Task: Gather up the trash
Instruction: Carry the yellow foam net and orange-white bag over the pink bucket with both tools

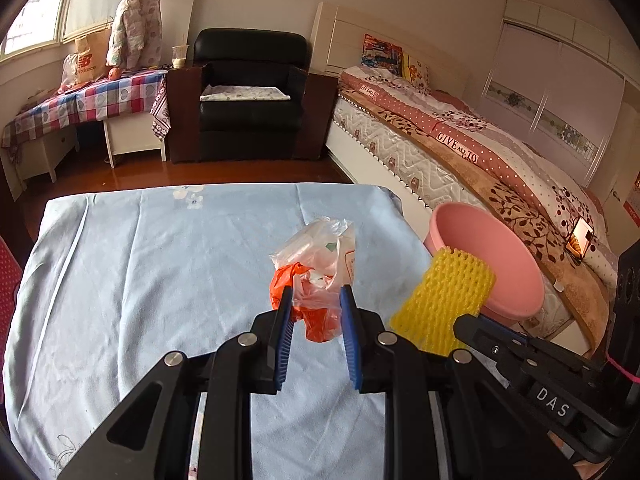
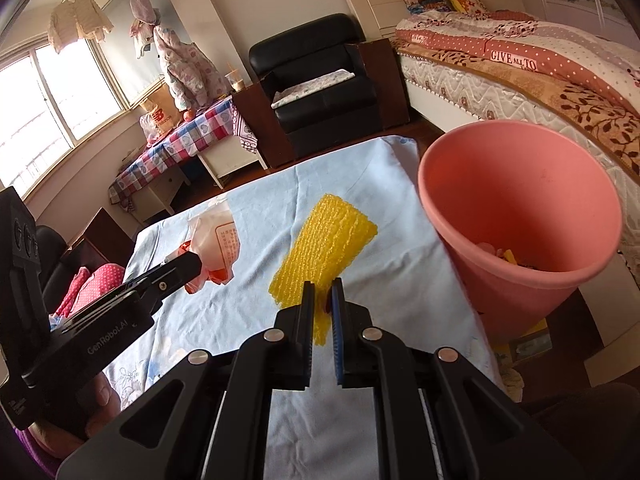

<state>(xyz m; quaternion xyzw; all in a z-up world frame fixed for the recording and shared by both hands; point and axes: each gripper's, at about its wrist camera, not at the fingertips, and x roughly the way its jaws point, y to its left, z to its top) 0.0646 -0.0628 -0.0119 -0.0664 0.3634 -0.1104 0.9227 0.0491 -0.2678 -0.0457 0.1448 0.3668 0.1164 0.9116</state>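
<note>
Left wrist view is showing the left tongs [image 1: 317, 304] clamping plastic bags [image 1: 316, 280] and the right tongs [image 2: 323, 296] pinching yellow foam netting [image 2: 324, 240], both judged bound for the pink bin [image 2: 520, 184] at two o'clock.

Left gripper [image 1: 316, 300] angled downward, jaws clamped on a bunched plastic bag [image 1: 316, 276]. Right gripper [image 2: 322, 292] angled downward alongside, jaws nearly together, pinching yellow foam netting [image 2: 320, 240]. Fingers [image 2: 106, 394] wrapped under left gripper's body.

One bundle of plastic bags [image 1: 316, 280], one yellow foam net [image 1: 444, 300], one pink bucket [image 2: 520, 216].
</note>
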